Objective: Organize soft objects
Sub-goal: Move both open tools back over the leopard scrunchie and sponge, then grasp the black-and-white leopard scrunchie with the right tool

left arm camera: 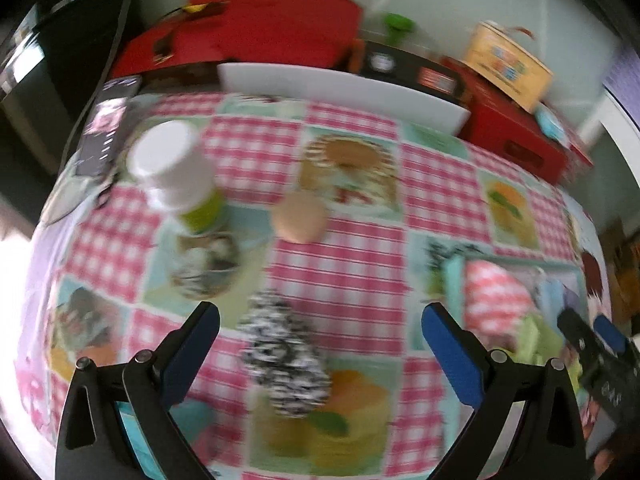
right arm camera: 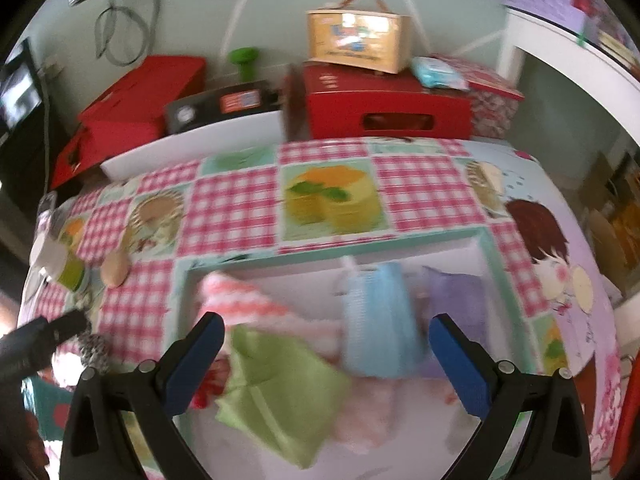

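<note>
Room and background: desk against a pale green wall.

A patchwork tablecloth [right arm camera: 328,184] of pink gingham and food prints is covering the desk. Red boxes [right arm camera: 384,108] are standing along its far edge, with a tan carry case [right arm camera: 356,40] sitting on one. A cable [right arm camera: 116,36] is hanging on the wall [right arm camera: 272,12]. Bright daylight is washing out the left side; a white frame [right arm camera: 560,40] is showing at right.

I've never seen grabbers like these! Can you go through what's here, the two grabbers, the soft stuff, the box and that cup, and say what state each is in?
Left gripper: open, empty.
Right gripper: open, empty.
Black-and-white soft bundle: lying loose on the tablecloth.
Tray: open-topped, holding cloths.
Green cloth: crumpled in the tray.
Blue cloth: in the tray.
White cup: upside down.
</note>
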`<state>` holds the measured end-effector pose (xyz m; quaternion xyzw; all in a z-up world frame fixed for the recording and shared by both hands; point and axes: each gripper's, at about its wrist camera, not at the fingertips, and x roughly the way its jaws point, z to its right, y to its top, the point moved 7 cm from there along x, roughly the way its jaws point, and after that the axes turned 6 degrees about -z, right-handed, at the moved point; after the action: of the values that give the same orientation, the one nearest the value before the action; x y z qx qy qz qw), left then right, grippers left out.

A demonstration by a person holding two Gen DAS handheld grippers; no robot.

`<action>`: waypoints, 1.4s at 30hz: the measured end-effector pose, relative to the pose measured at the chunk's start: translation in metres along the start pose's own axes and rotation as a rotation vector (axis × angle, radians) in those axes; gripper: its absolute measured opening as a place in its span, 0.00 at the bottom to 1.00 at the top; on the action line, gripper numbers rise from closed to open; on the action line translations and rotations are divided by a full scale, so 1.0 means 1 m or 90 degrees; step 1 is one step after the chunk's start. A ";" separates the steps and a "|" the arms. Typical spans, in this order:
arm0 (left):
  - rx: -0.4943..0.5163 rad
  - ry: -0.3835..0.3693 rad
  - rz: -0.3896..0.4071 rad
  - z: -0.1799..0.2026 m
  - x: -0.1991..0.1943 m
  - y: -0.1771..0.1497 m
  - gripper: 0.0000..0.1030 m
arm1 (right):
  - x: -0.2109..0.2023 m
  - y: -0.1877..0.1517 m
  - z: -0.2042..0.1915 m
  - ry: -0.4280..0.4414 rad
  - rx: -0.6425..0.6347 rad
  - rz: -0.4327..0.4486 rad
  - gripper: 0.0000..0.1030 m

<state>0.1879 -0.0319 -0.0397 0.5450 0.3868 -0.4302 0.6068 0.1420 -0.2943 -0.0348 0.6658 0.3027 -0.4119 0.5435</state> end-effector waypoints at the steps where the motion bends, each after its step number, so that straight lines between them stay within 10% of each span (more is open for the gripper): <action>1: -0.015 0.004 0.000 -0.011 0.000 0.001 0.98 | 0.000 -0.001 -0.009 0.005 -0.013 0.000 1.00; 20: -0.125 0.085 -0.014 -0.114 -0.002 -0.009 0.98 | -0.001 -0.023 -0.131 0.055 -0.174 -0.001 1.00; 42: -0.111 0.059 -0.054 -0.114 0.014 -0.013 0.98 | 0.038 -0.063 -0.226 0.105 -0.320 -0.056 1.00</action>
<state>0.1803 0.0792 -0.0692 0.4930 0.4730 -0.3945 0.6145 0.1561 -0.0622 -0.0818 0.5277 0.4672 -0.2915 0.6468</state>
